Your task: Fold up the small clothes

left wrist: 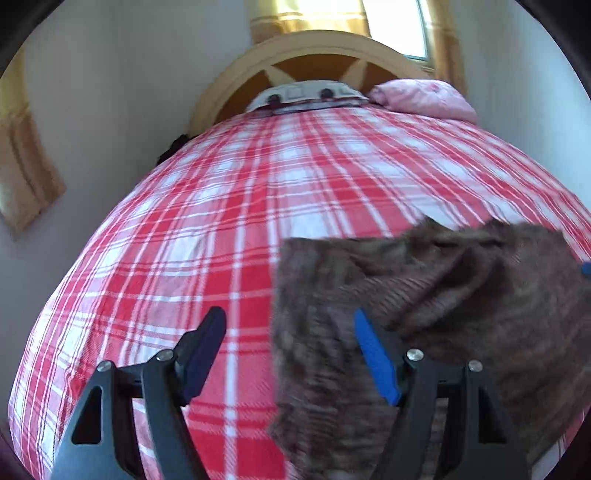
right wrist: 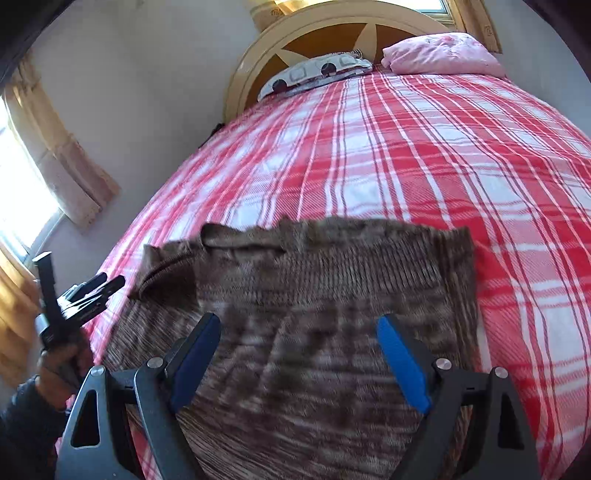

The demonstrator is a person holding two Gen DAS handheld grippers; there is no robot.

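Red-and-white plaid bedspread (right wrist: pixel 424 155) covers the bed and carries the one task item, a brown marled knit garment (right wrist: pixel 314 332), which lies on the near end of the bed.

Nearest, right wrist view: my right gripper (right wrist: pixel 299 354) hovers directly over the garment's middle, jaws spread wide, blue fingers (right wrist: pixel 402 362) apart with nothing between them. The knit fills the whole gap and runs under the camera, so I judge this hand the nearer one.

Left wrist view: my left gripper (left wrist: pixel 291 354) also has its jaws spread and empty. It hangs over the garment's left border (left wrist: pixel 280 332); the near finger sits over bare plaid, the blue finger (left wrist: pixel 376 362) over knit. The cloth lies to the right of this hand.

Middle distance: the garment's far edge (right wrist: pixel 369 225) runs crosswise, roughly level, with a ribbed band just behind it. At its far-left corner a folded-over flap or sleeve (right wrist: pixel 173 266) bunches up; motion blur keeps me from telling which. The long axis appears to run from me toward the headboard, though the near end is hidden beneath the jaws.

Judgement: the coming move likely turns on that left flap, which lies between the two hands, slightly closer to the left one.

Far: a patterned pillow (right wrist: pixel 317 70) and a pink pillow (right wrist: pixel 443 51) rest against the arched wooden headboard (right wrist: pixel 332 26); curtained windows (right wrist: pixel 55 166) stand behind and at the left wall.
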